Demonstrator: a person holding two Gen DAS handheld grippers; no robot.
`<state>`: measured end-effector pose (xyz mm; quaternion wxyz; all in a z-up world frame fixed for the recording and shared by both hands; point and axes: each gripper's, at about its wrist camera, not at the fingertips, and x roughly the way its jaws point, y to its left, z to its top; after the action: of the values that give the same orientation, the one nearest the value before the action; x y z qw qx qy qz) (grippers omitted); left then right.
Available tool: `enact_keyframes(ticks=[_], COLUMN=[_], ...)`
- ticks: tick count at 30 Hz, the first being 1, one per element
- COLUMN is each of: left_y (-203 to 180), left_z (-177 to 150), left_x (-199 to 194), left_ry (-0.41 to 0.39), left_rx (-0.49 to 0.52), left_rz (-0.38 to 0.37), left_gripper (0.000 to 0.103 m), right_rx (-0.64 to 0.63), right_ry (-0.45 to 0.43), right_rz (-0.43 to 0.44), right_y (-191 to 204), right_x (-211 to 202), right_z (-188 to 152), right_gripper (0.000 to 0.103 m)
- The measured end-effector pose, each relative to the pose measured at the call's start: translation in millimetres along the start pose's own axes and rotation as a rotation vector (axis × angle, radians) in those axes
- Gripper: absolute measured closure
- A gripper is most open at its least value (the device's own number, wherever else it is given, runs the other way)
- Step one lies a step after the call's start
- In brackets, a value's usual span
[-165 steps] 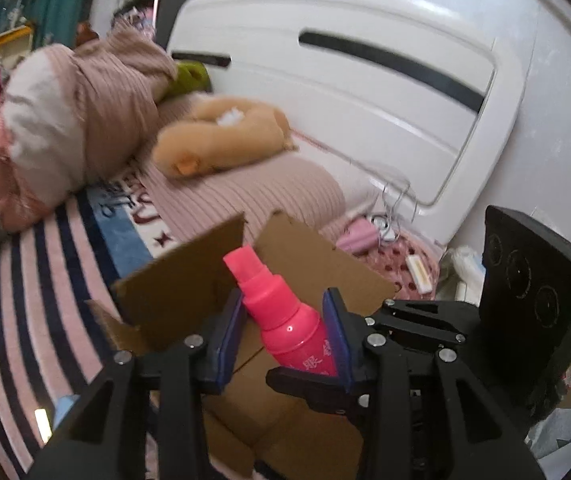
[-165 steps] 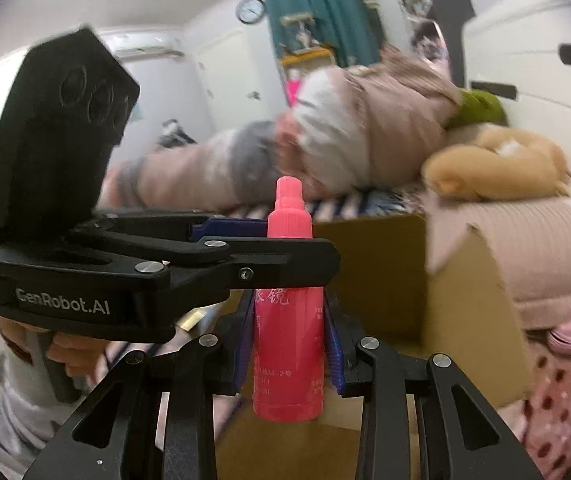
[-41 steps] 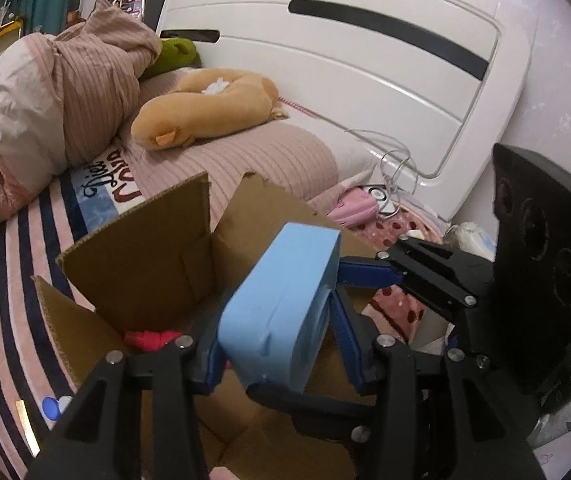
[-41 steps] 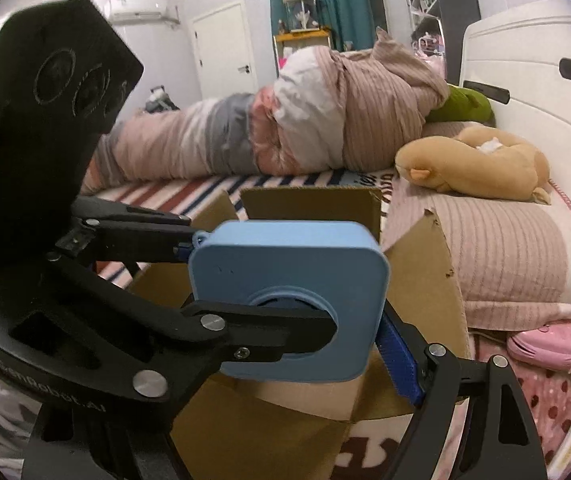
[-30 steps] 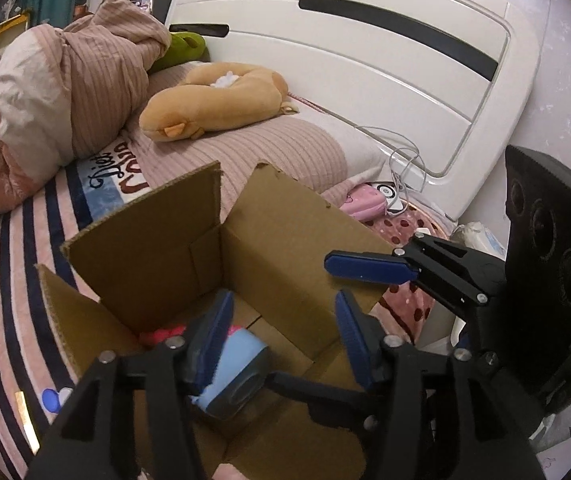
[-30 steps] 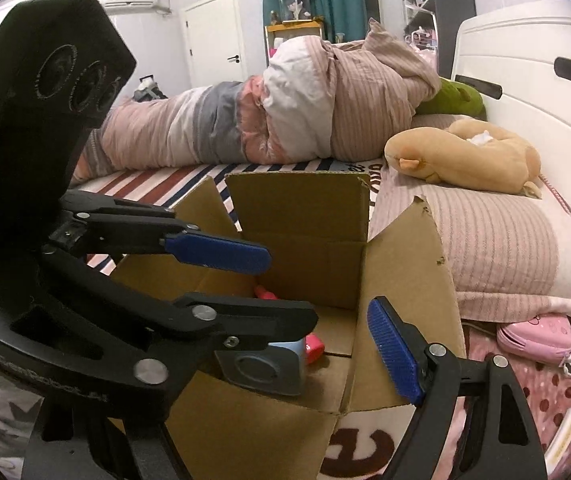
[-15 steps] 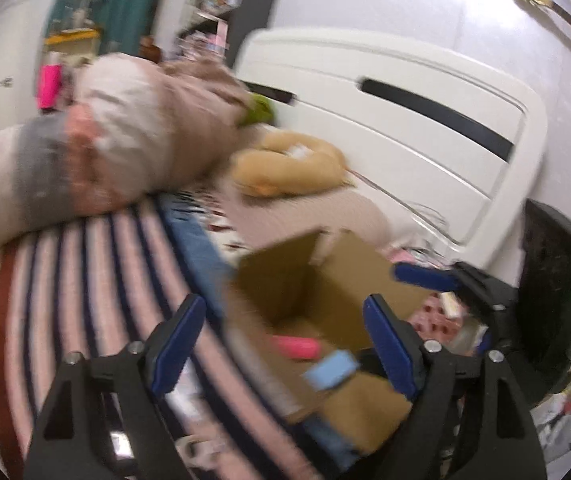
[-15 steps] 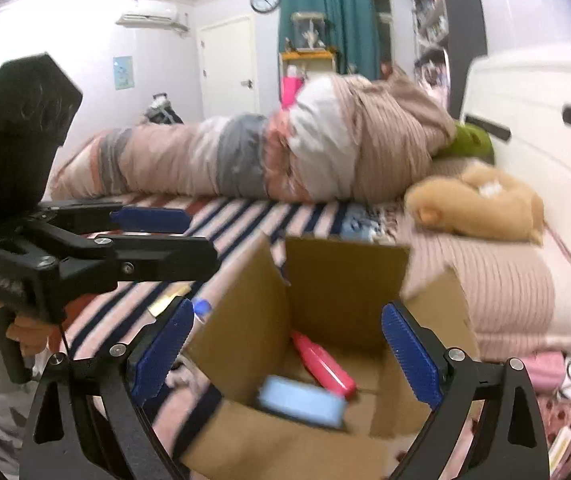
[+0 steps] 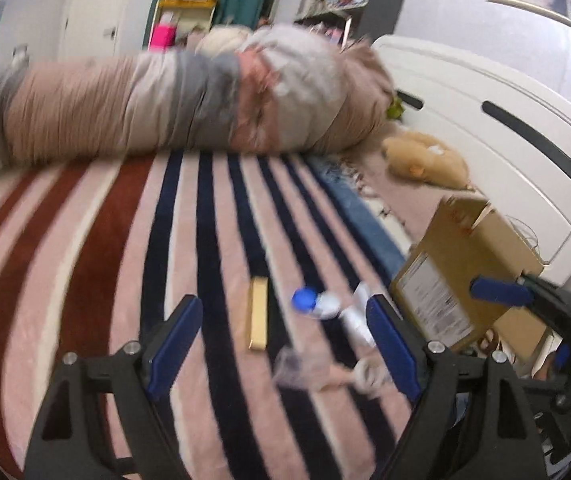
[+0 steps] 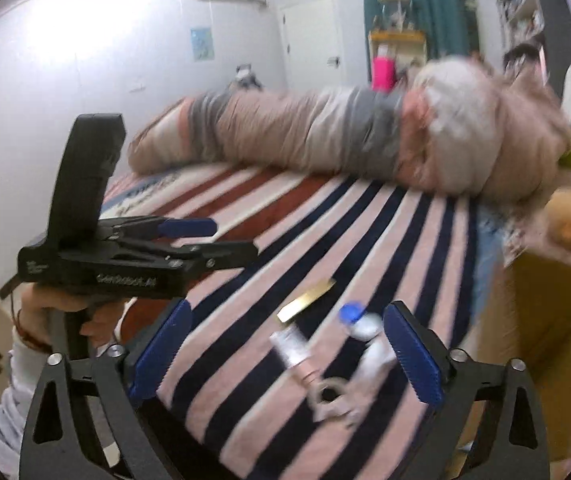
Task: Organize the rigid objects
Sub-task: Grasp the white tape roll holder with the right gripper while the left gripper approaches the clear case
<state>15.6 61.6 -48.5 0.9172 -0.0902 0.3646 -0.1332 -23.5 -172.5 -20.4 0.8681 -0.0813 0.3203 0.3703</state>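
Note:
Both grippers are open and empty above the striped bed. My left gripper (image 9: pixel 285 336) hangs over a flat gold bar (image 9: pixel 256 324), a white bottle with a blue cap (image 9: pixel 317 304) and a roll of tape (image 9: pixel 369 372). My right gripper (image 10: pixel 285 352) sees the same gold bar (image 10: pixel 305 300), the blue-capped bottle (image 10: pixel 359 322), a clear tube (image 10: pixel 291 346) and the tape roll (image 10: pixel 331 394). The cardboard box (image 9: pixel 461 268) stands to the right, also in the right wrist view (image 10: pixel 541 320). Both views are blurred.
A rolled-up duvet (image 9: pixel 189 104) lies across the far side of the bed. A tan plush toy (image 9: pixel 425 160) lies by the white headboard (image 9: pixel 505 136). The left gripper's body (image 10: pixel 125 264) and the hand holding it show at the right wrist view's left.
The blue case was let go into the box beside the pink bottle. Both grippers then drew back and swung left, away from the box, to the loose things on the bed.

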Motion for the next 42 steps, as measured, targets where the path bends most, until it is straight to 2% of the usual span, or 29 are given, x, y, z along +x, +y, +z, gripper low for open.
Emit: enact_keyframes(ticks=[1,3,6,11,15,20,21,23,25,27,28,29,31,39,42], left_y=[7,19,29,23,10,-3,-4,-6,-8,-8,-7,-6,-5,-2,3], left_z=[-8,-22,-40,-62,-69,-67,-66,-67,-68,-69,-68,-68,-67,-69,-68], left_x=[8,21,38,66,83,94,97,102,102,100,99,97,93,76,69], left_ry=[0.023,0.058,0.102,0.172,0.202,0.201,0.202,0.203,0.199,0.197,0.2,0.202,0.206,0.212,0.205], left_rx=[-0.019,-0.049,-0.094,-0.108,-0.091,-0.065,-0.06,-0.048,-0.036,-0.036,-0.041,-0.043,-0.04,-0.017,-0.022], left_rz=[-0.003,-0.002,-0.023,-0.087,-0.131,-0.144,-0.137,-0.12,-0.105,-0.101,-0.108,-0.114,-0.111,-0.057,-0.023], left_gripper=[0.021,0.021,0.021,0.021,0.021,0.021,0.021,0.021,0.023,0.03,0.037,0.044,0.05,0.055,0.055], right_rx=[0.015,0.035,0.076,0.194,0.236,0.237,0.237,0.231,0.224,0.217,0.215,0.212,0.208,0.223,0.203], right_ry=[0.019,0.06,0.147,0.218,0.224,0.227,0.222,0.228,0.227,0.221,0.218,0.217,0.215,0.246,0.273], right_rz=[0.007,0.0,-0.056,-0.102,-0.173,-0.191,-0.186,-0.184,-0.178,-0.172,-0.173,-0.174,-0.18,-0.241,-0.202], right_y=[1,3,-3,-23,-34,-39,-40,-42,-45,-43,-42,-41,-41,-43,-42], right_x=[8,21,48,73,78,80,80,81,85,83,80,78,75,65,66], right_z=[-7,-24,-48,-80,-93,-96,-96,-97,-95,-94,-93,-93,-92,-94,-97], right_gripper=[0.019,0.026,0.033,0.041,0.042,0.042,0.044,0.06,0.065,0.065,0.071,0.071,0.07,0.07,0.07])
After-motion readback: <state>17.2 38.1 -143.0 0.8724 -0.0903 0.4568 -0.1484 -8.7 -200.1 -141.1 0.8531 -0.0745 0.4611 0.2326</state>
